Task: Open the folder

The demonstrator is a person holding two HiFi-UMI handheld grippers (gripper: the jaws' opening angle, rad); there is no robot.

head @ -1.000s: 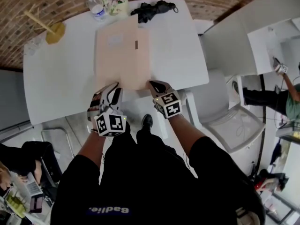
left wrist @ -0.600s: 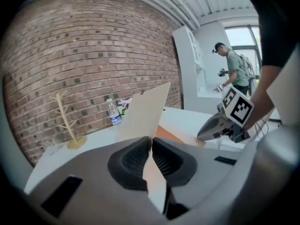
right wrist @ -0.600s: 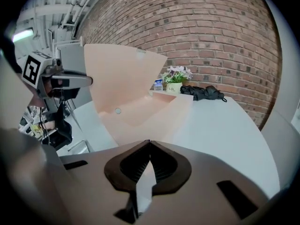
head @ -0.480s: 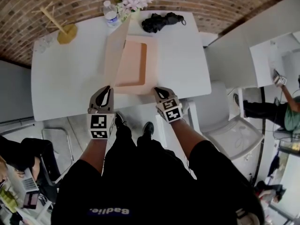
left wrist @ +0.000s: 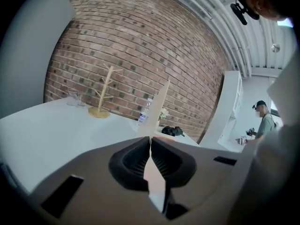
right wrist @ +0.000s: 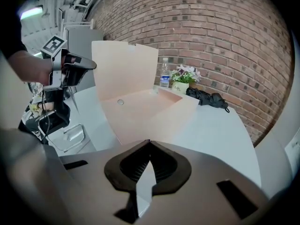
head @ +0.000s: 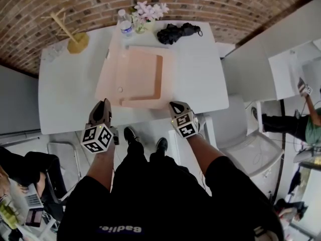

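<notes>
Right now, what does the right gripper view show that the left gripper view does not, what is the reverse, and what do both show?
Only the right gripper view: the folder's peach inside, the raised cover face-on, and the left gripper from outside, holding that cover's edge.
Only the left gripper view: the wooden branch stand, the clear glasses beside it, a person far right; the cover appears only edge-on.
Both: water bottle, black bundle, white table, brick wall.

Table (head: 65,94) free L & R of folder (head: 138,79); raised cover blocks centre-left. Far edge crowded: wooden stand (head: 75,36), bottle (head: 124,21), flowers (head: 148,11), black bundle (head: 175,32). Near-left corner bare.
</notes>
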